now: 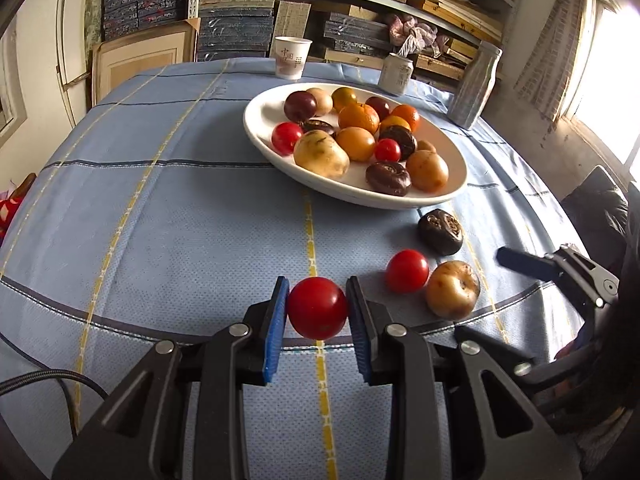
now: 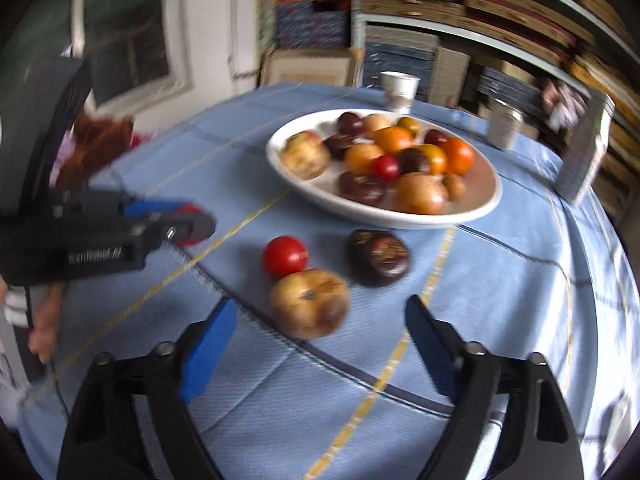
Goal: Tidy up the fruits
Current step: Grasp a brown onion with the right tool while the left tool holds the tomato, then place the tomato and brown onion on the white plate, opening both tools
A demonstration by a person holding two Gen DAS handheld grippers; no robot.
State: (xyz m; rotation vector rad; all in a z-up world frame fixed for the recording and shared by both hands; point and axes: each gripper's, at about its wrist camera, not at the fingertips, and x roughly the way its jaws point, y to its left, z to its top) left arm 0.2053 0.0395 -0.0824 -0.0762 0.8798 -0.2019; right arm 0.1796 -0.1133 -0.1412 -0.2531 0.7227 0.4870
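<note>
My left gripper (image 1: 318, 305) is shut on a red tomato (image 1: 317, 308), its blue pads pressing both sides just above the blue checked cloth. In the right wrist view the left gripper (image 2: 188, 220) shows at the left with the tomato in it. My right gripper (image 2: 321, 307) is open, and a tan fruit (image 2: 308, 304) lies on the cloth between its fingertips, untouched. Beside that fruit are a second red tomato (image 2: 285, 257) and a dark purple fruit (image 2: 378, 258). A white oval plate (image 1: 440, 197) behind them holds several mixed fruits.
A paper cup (image 1: 292, 58), a can (image 1: 396, 72) and a tall silver carton (image 1: 476, 84) stand past the plate. Stacked boxes fill the shelves behind. The round table's near edge runs just under the loose fruits. A person's hand (image 2: 40, 332) shows at the left.
</note>
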